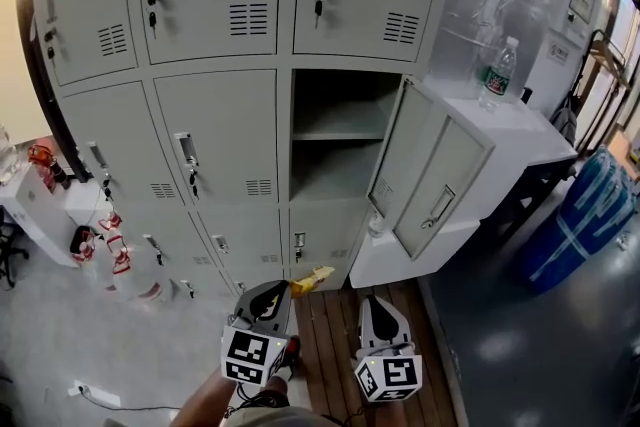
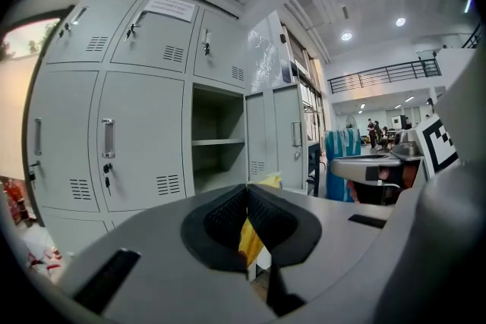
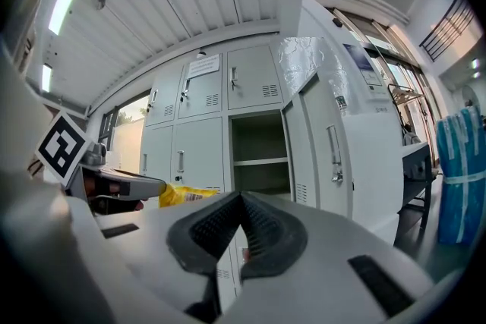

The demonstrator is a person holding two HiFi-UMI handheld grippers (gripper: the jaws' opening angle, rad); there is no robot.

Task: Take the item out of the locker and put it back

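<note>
The grey locker bank has one open compartment (image 1: 338,140) with a shelf inside and nothing on it; its door (image 1: 432,172) swings out to the right. In front of the lockers, my left gripper (image 1: 283,288) is shut on a yellow packet (image 1: 311,281), which sticks out past the jaw tips. In the left gripper view the packet (image 2: 251,239) hangs between the closed pads (image 2: 228,218), with the open compartment (image 2: 216,142) ahead. My right gripper (image 1: 372,305) is beside it, shut with nothing in it. The right gripper view shows the yellow packet (image 3: 184,196) at its left and the open compartment (image 3: 260,152) ahead.
A water bottle (image 1: 498,71) stands on a white table (image 1: 535,137) right of the open door. A blue wrapped bin (image 1: 590,215) sits further right. Red and white items (image 1: 112,245) lie at the lockers' lower left. Wooden planks (image 1: 330,340) are underfoot.
</note>
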